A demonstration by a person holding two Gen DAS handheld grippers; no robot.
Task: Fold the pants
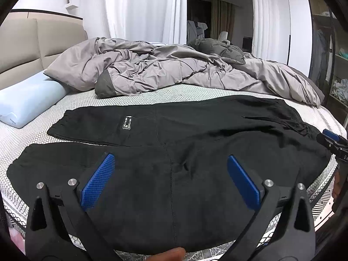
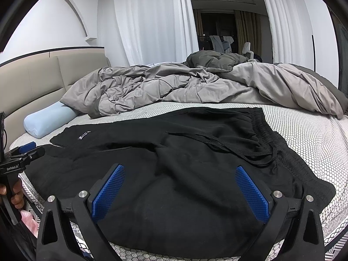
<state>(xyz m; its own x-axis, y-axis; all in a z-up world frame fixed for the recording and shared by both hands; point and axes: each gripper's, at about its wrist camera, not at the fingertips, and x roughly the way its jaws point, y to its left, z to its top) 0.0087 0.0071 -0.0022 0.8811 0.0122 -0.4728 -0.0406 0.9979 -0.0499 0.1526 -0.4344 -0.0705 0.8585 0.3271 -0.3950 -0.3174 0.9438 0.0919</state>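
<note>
Black pants [image 1: 174, 134] lie spread flat across the near side of the bed, legs to the left, waistband with a drawstring [image 2: 245, 150] to the right. A small label [image 1: 126, 122] shows on the far leg. My left gripper [image 1: 170, 167] is open and empty, hovering over the near leg. My right gripper [image 2: 180, 178] is open and empty, over the seat area near the waistband. Each gripper shows at the edge of the other's view: the right one [image 1: 332, 141] and the left one [image 2: 24, 152].
A crumpled grey duvet [image 1: 165, 69] fills the far half of the mattress [image 1: 195, 91]. A light blue pillow [image 1: 28, 100] lies at the left by the beige headboard [image 1: 32, 43]. White curtains hang behind. A wardrobe with shelves [image 1: 332, 65] stands at the right.
</note>
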